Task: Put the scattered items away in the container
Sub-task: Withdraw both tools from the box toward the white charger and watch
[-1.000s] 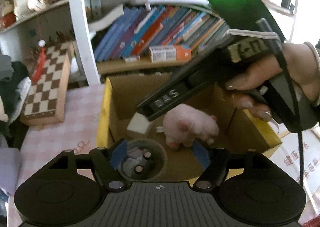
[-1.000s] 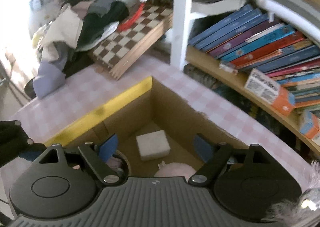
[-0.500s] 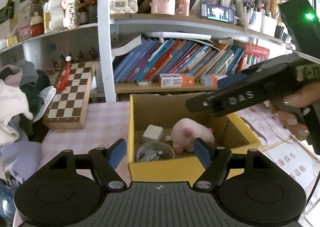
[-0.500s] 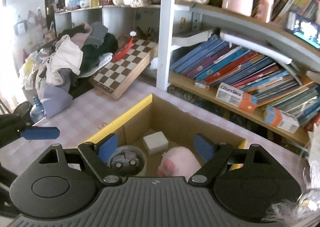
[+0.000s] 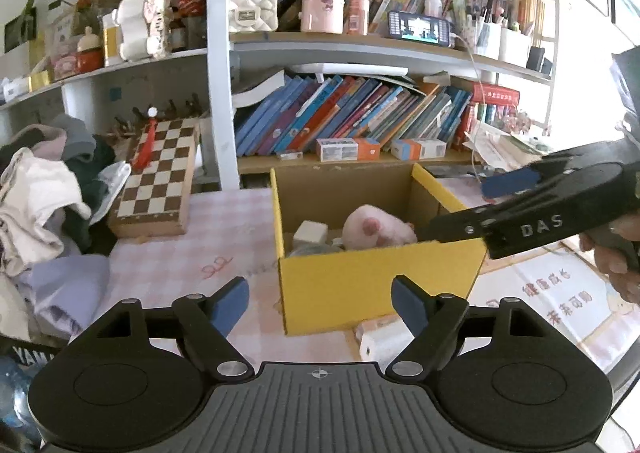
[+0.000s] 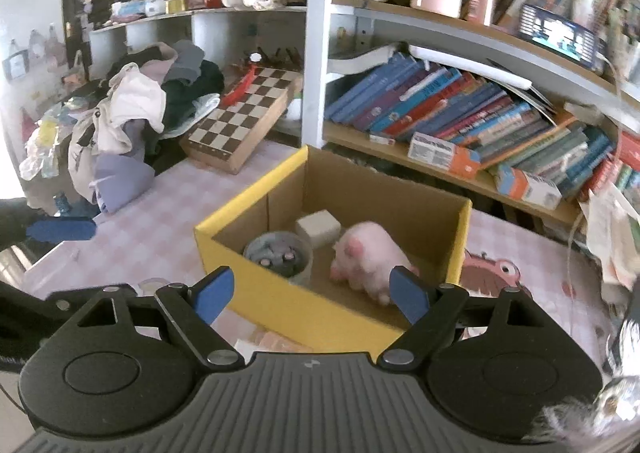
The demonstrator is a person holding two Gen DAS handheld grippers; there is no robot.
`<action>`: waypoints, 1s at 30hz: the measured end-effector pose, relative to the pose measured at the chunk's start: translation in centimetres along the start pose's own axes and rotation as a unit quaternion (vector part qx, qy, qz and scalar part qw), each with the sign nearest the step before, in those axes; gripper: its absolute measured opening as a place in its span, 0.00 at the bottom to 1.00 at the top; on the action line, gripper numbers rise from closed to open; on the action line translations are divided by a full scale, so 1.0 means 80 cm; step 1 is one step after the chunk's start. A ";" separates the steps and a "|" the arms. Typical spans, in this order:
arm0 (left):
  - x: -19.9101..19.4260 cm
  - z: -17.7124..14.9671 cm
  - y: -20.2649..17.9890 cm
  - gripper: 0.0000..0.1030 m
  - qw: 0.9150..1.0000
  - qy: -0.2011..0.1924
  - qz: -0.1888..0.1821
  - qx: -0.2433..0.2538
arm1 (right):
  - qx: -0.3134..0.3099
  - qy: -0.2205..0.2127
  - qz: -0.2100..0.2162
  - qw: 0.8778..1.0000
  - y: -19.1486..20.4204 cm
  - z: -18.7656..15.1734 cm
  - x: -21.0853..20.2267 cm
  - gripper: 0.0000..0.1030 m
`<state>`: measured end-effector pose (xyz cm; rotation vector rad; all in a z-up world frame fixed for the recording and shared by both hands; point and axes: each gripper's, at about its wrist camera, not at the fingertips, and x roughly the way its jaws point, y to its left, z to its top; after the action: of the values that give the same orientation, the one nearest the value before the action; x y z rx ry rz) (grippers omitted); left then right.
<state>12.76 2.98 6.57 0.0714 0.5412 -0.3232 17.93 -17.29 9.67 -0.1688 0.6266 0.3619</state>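
A yellow cardboard box (image 5: 376, 281) (image 6: 280, 305) stands on the pink checked table. Inside it lie a pink plush pig (image 5: 372, 229) (image 6: 368, 257), a white block (image 5: 310, 233) (image 6: 318, 227) and a grey round tub (image 6: 280, 255) holding small bits. My left gripper (image 5: 320, 301) hovers before the box's front wall, its jaws opening with nothing between them. My right gripper (image 6: 310, 293) is open and empty above the box's near corner; in the left wrist view it (image 5: 452, 209) reaches in from the right over the rim. A white and peach packet (image 5: 384, 337) lies on the table against the box.
A folded chessboard (image 5: 160, 177) leans at the back left beside a heap of clothes (image 5: 40, 193). A bookshelf (image 5: 352, 121) rises behind the box. A printed sheet (image 5: 560, 301) covers the table to the right.
Both grippers have drawn back from over the box, so its whole front wall now shows. The right gripper slid rightward out of the box's middle.
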 end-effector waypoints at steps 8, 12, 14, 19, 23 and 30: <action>-0.014 -0.032 0.009 0.80 1.000 0.017 0.006 -0.008 | 0.035 0.008 -0.033 0.999 0.008 -0.048 -0.021 0.82; -0.015 -0.051 0.009 0.80 0.999 0.032 0.009 -0.013 | 0.048 0.019 -0.052 0.997 0.010 -0.074 -0.026 0.82; -0.015 -0.059 0.008 0.80 0.999 0.039 0.011 -0.015 | 0.053 0.015 -0.062 0.997 0.013 -0.088 -0.030 0.82; -0.014 -0.075 -0.001 0.80 0.999 0.049 0.020 -0.009 | 0.060 0.032 -0.074 0.995 0.022 -0.113 -0.030 0.83; -0.011 -0.084 -0.010 0.86 0.998 0.058 0.030 -0.007 | 0.065 0.040 -0.081 0.994 0.032 -0.129 -0.029 0.83; -0.004 -0.095 -0.022 0.86 0.997 0.075 0.021 0.004 | 0.073 0.057 -0.086 0.992 0.045 -0.152 -0.027 0.83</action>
<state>8.15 2.58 0.25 0.1162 0.6868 -0.2809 8.36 -17.75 1.04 -0.1038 0.7438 0.1407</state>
